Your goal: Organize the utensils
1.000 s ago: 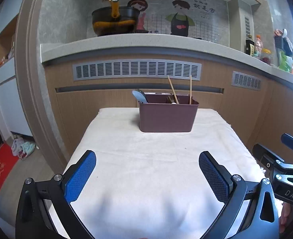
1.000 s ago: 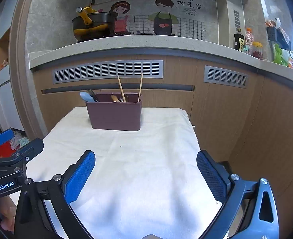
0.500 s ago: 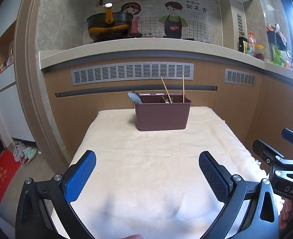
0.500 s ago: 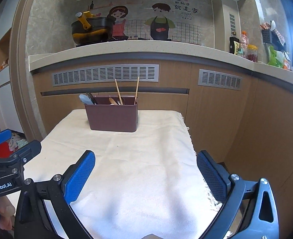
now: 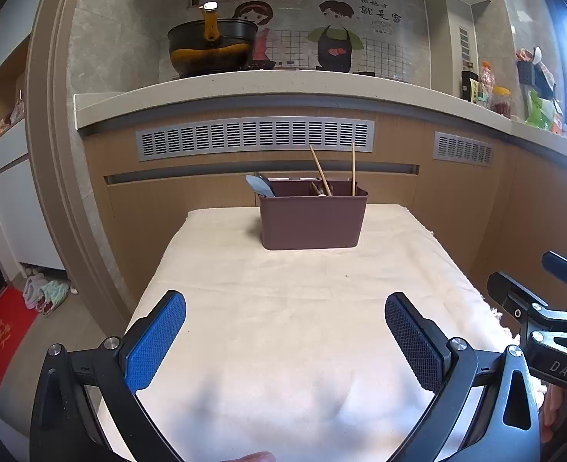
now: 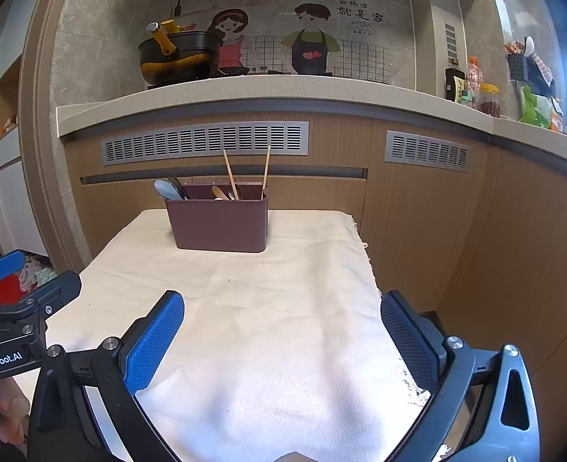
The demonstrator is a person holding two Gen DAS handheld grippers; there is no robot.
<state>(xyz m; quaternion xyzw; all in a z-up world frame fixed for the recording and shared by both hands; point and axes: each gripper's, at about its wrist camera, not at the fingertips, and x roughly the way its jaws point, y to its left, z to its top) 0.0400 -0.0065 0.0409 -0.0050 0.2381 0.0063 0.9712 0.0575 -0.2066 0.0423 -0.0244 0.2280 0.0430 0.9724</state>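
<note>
- Here, the cloth-covered table (image 5: 283,327) carries a brown caddy (image 5: 312,217) at its far end, centred.
- Left gripper (image 5: 283,340): fingers spread wide, empty, above the near table edge, well apart from the caddy.
- Right gripper (image 6: 281,340): likewise spread and empty; the caddy sits ahead, slightly left.
- Two chopsticks (image 6: 231,175) stand in the caddy, tilted; a pale blue spoon (image 6: 166,189) apparently leans at its left end.

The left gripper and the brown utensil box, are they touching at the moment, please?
Apart. The left wrist view shows the left gripper open and empty, with a wide stretch of bare cloth between it and the box.
</note>
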